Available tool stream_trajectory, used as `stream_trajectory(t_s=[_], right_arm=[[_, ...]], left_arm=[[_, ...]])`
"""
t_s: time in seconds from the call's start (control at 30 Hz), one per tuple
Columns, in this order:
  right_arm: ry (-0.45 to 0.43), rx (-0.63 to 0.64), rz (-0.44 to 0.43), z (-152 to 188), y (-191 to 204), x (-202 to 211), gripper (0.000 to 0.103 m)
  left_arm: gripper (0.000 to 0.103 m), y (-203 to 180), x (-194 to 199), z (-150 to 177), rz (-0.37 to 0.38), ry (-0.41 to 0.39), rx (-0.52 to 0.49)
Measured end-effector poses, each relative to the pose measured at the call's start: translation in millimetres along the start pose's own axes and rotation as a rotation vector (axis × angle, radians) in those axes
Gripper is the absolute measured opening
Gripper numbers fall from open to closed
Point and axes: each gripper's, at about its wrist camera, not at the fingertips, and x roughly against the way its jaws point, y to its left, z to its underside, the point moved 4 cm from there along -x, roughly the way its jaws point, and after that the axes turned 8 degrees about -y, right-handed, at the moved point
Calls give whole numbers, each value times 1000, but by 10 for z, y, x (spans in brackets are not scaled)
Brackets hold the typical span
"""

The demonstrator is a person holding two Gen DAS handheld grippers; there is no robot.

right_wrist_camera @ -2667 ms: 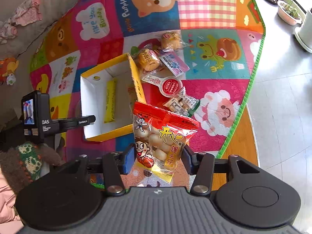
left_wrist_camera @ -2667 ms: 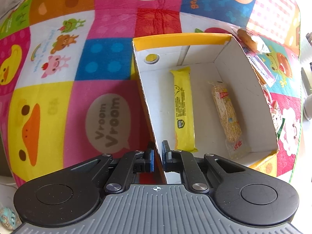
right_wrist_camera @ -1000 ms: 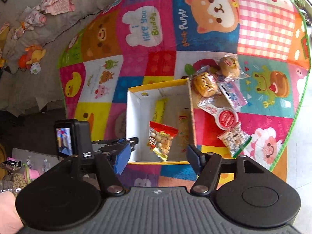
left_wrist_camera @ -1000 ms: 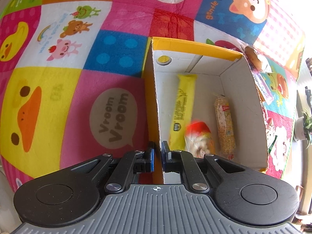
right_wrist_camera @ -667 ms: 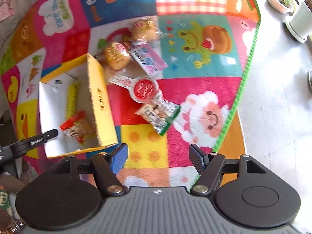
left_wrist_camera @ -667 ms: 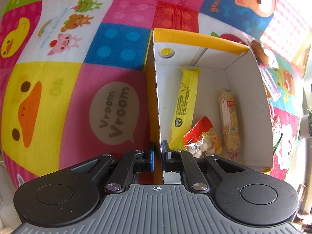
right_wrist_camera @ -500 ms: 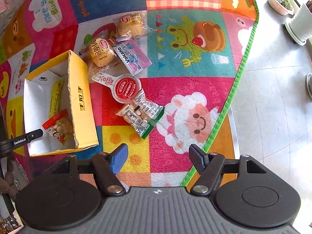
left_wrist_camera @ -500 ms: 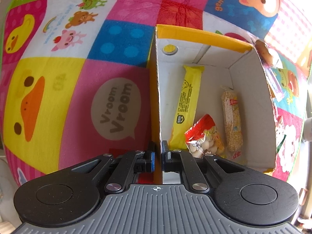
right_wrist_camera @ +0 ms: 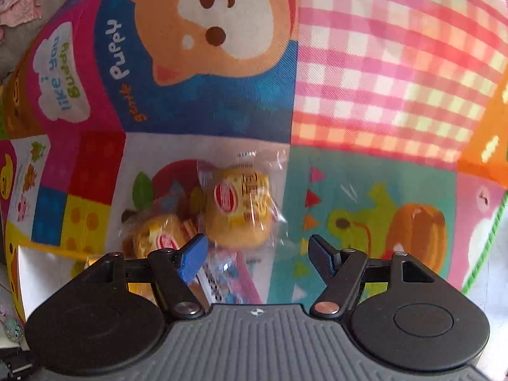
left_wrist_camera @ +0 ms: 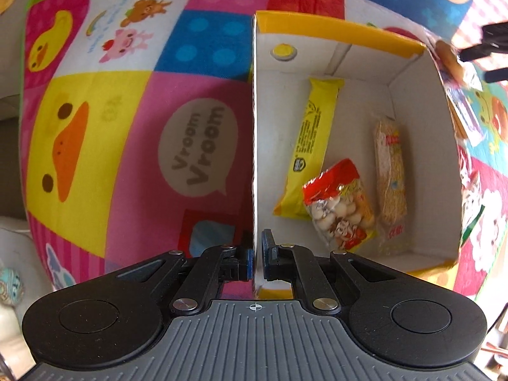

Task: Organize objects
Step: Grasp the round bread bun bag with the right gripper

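My left gripper (left_wrist_camera: 256,246) is shut on the left wall of a yellow and white cardboard box (left_wrist_camera: 254,133). Inside the box lie a yellow snack bar (left_wrist_camera: 312,146), a red bag of round biscuits (left_wrist_camera: 339,203) and a brown cereal bar (left_wrist_camera: 390,174). My right gripper (right_wrist_camera: 258,254) is open and empty, low over the mat. A wrapped yellow bun (right_wrist_camera: 241,206) lies just ahead of its fingers, slightly left of centre. A second wrapped bun (right_wrist_camera: 158,238) lies to the left, partly behind the left finger (right_wrist_camera: 192,255).
A colourful cartoon play mat (left_wrist_camera: 95,127) covers the floor. A pink and blue snack packet (right_wrist_camera: 222,282) lies under the right gripper. More snack packets (left_wrist_camera: 460,104) lie past the box's right wall. The box corner (right_wrist_camera: 41,273) shows at lower left in the right wrist view.
The biscuit bag has been let go and now lies in the box. My right gripper has moved away from the box and down toward the wrapped buns. The left gripper stays shut on the box wall.
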Motion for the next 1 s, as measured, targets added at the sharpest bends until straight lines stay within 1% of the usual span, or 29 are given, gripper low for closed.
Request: stream_trajectory(t_s=[0.03,0.07,0.17,0.23,0.3,0.4,0.43,0.53,0.63,0.77,0.9,0.93,1.0], right_arm=[[26,-8,-10,-57,18,-110,77],[49,-14,-11,-88,32,-206,78],[74,-3,30,-116,53,-401,78],[79,4,25,-99,52,-442,73],[74,9,16,-76,46,-407,69],[73,76,32,23,26,-310,67],[71,81,33,74,5,-257,66],[60,30,7,238,-136,-6,66],[33,-35,-26,458,-284,378,66],[33,-121,-65,897,-402,878,66],[63,-206,-85,1360,-309,1332,66],[69,-218,-99,1466,-248,1438,66],[78,-212,-111,1640,-87,1624,66]], left_arm=[[7,-7,11,-12,-7,0,5],[7,-8,20,-18,-11,0,9],[7,-13,43,-24,-17,-3,10],[7,-13,45,-5,-20,2,5],[7,-15,40,20,-26,9,5],[7,-36,31,63,-34,14,-1],[8,-50,32,77,-36,12,-10],[8,-76,-9,92,-35,17,-55],[8,-103,-44,88,-39,14,-128],[8,-91,-7,76,-9,-5,-122],[8,-87,27,128,33,-23,-178],[8,-72,21,146,42,-24,-189],[8,-37,29,173,67,-32,-180]])
